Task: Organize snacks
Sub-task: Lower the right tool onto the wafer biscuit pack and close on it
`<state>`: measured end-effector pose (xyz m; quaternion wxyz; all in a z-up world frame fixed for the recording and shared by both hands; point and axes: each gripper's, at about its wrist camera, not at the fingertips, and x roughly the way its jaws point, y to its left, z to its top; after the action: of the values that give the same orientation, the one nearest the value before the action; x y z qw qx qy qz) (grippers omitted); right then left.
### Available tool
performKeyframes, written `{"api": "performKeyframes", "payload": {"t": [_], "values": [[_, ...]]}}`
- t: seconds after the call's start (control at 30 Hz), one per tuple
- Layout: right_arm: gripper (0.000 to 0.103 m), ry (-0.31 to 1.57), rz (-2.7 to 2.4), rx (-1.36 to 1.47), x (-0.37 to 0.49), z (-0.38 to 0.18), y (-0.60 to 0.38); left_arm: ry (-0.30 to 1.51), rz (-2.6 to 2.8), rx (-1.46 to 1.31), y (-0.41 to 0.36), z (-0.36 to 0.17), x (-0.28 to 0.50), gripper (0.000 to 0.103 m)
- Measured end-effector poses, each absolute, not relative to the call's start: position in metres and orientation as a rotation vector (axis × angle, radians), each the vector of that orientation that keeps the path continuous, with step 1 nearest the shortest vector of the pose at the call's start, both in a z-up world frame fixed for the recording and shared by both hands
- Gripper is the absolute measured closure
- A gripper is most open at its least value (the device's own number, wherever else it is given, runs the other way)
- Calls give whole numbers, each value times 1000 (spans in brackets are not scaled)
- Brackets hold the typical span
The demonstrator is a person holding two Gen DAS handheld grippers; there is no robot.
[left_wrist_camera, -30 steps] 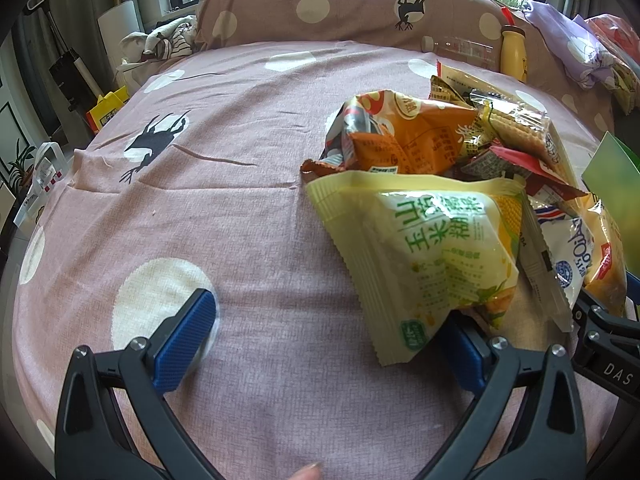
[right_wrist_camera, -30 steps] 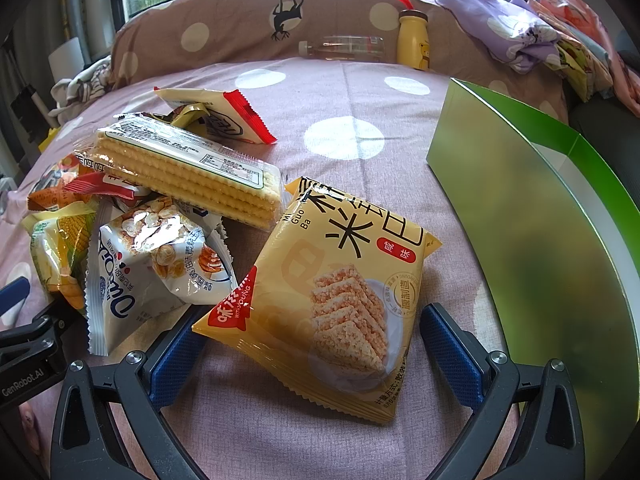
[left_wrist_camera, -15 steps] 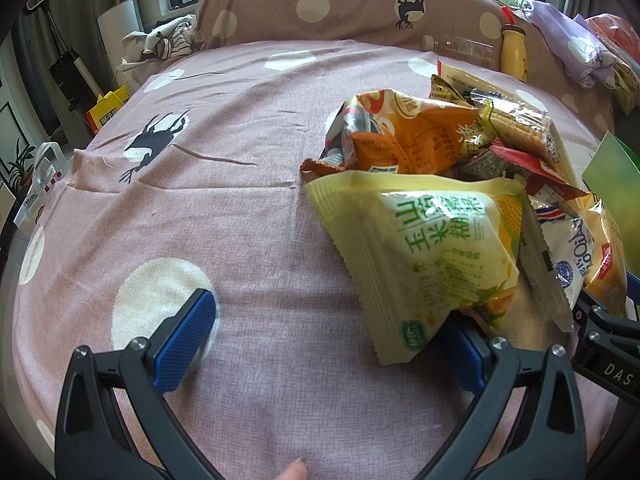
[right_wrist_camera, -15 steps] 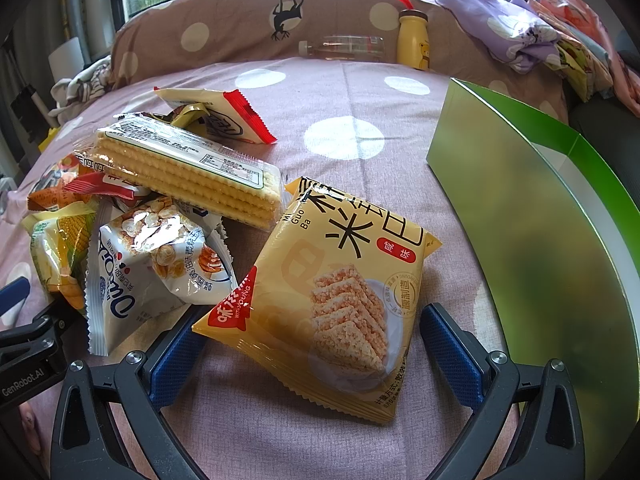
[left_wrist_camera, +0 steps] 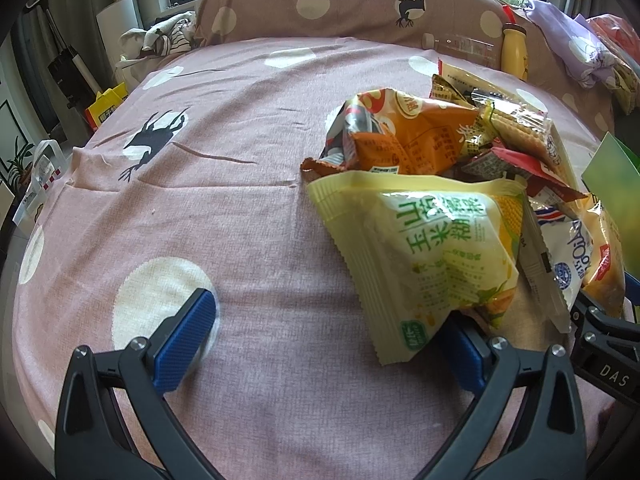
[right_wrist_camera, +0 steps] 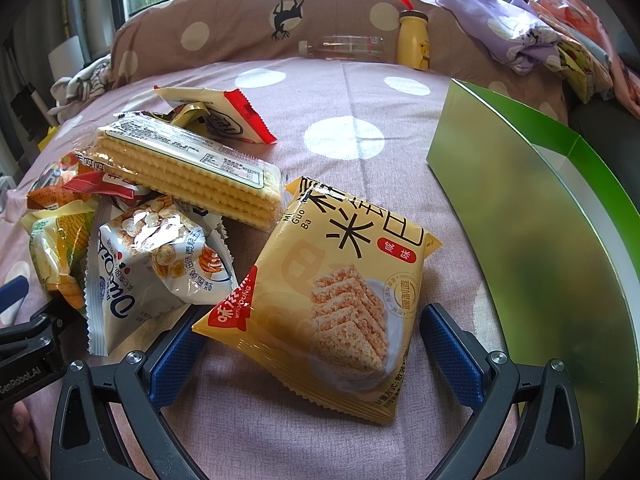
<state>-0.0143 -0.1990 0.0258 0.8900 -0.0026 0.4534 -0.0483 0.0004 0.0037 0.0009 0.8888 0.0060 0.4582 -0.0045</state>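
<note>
On the bed (right_wrist_camera: pixel 344 92), the right tool (right_wrist_camera: pixel 308 354) is sitting low with its jaws spread wide on either side of the near end of the rice-cracker bag (right_wrist_camera: pixel 332 300), holding nothing yet. The blue pads (right_wrist_camera: pixel 450 354) are flanking the bag's lower corners without pinching it. The green box (right_wrist_camera: pixel 532 216), open-topped and just right of the bag, is probably where the snacks are going.

To do this step well, the right tool should be closing across the bag's near sealed edge or a flat corner, not across the puffed middle, since the air-filled film is likely to slip or the crackers to crush. The bag is resting slightly against the wafer pack (right_wrist_camera: pixel 188 168) and beside the oat bag (right_wrist_camera: pixel 156 268), so lifting straight up before swinging right should keep the pile from being dragged along.

The left tool (left_wrist_camera: pixel 328 340) is also gaping wide and empty, hovering over the sheet with its right pad tucked under the corner of the corn bag (left_wrist_camera: pixel 432 252), its left pad (left_wrist_camera: pixel 186 340) over a white dot. That corn bag is leaning on the orange bag (left_wrist_camera: pixel 412 136) behind it, so a grip on its near corner looks easiest.
</note>
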Motion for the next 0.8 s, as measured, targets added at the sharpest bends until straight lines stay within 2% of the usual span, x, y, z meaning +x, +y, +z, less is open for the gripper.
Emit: {"api": "performKeyframes", "payload": {"t": [0.3,0.53,0.8], "values": [[0,985,-83,61,-13,32,-200,967,-32,-75,16,21,-9,4],[0,868,12,204,-32,77,-196,823,-92,-118,17,65,-25,4],[0,846,101,350,-20,128,-190,781,-133,-50,3,108,-19,6]]}}
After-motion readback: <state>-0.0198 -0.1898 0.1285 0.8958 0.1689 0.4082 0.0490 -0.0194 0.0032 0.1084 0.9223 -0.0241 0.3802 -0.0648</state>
